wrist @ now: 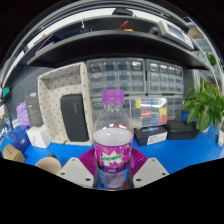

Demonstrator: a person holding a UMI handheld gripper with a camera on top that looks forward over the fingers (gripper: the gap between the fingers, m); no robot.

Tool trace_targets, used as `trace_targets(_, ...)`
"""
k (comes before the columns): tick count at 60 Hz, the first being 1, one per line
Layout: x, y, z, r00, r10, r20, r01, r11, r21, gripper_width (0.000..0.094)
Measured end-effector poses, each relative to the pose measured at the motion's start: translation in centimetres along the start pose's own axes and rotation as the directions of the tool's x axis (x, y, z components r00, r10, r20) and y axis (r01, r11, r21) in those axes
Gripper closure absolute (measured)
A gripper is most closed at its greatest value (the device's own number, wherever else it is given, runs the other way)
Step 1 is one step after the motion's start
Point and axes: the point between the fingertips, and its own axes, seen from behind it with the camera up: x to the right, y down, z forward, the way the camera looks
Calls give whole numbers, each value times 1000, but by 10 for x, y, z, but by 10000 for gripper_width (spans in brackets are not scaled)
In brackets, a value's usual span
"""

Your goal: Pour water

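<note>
A clear plastic bottle (113, 140) with a purple cap and a purple label stands upright between my two fingers. My gripper (113, 170) is shut on the bottle: the pink pads (89, 160) press on its lower body at both sides. The bottle's base is hidden behind the fingers. It is held above a blue table (185, 150). No cup or other vessel for water is clear in view.
A green plant (207, 105) stands at the right. A dark box (152, 133) and a clear container (150, 110) lie behind the bottle. Drawer cabinets (135, 78) line the back. A beige box with a black panel (68, 110) and small items (15, 150) stand at the left.
</note>
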Motion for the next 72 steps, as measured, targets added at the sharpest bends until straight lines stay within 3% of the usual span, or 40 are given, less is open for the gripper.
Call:
trace_targets(12,-5,0,-9,999,-36,19,36,999,26,535)
trace_targets(17,-4,0,-8,999,-42,13,41,999,33,493)
trace_targets(24,-4,1,-10,1000,-20,5,19,999,30,404)
trace_targets(30,1,11,-15,999,-20,-26,20,1000,-6,163)
trace_targets(34,3,19,-22,999,-22,-50,21,999,-27,129)
trace_targets(47,2,50,-79,995,-14,-100,3,994,-111,122)
trace_targets(56,-7,41,-132,993,-53,-110,36,988,-152,121)
trace_targets(72,-28,-32,-199,993,-31,-118,24,998,-59,110)
